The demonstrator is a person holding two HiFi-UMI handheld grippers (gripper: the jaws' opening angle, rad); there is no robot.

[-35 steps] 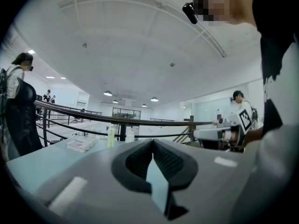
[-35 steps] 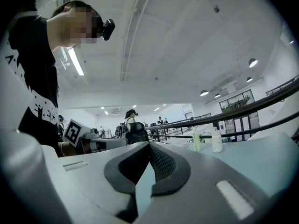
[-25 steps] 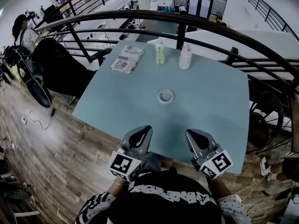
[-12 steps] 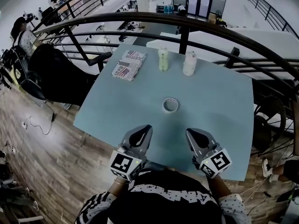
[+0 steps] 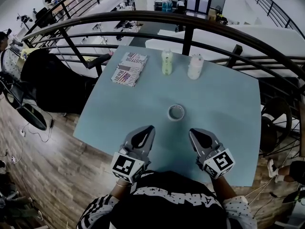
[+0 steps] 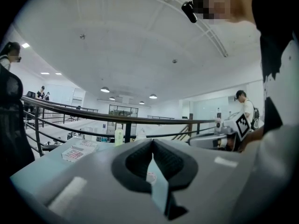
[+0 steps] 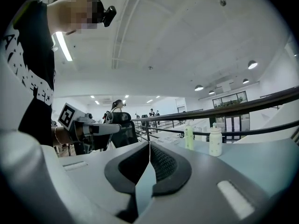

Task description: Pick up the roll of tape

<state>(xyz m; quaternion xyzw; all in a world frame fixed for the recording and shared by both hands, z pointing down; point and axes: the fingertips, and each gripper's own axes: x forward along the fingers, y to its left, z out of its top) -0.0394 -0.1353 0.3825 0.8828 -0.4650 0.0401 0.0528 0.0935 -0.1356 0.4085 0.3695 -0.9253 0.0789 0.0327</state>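
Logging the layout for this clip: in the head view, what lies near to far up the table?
Left gripper and right gripper side by side → roll of tape → green bottle and white bottle side by side → black railing.

The head view looks steeply down from above the person onto the counter (image 5: 228,99), with the left gripper (image 5: 147,129) and right gripper (image 5: 192,131) near its lower edge. Each gripper view sits low and close behind its own jaws, facing almost level across the counter. All three views share the green bottle (image 5: 167,62), the white bottle (image 5: 195,67) and the railing (image 5: 143,17) beyond the jaws.
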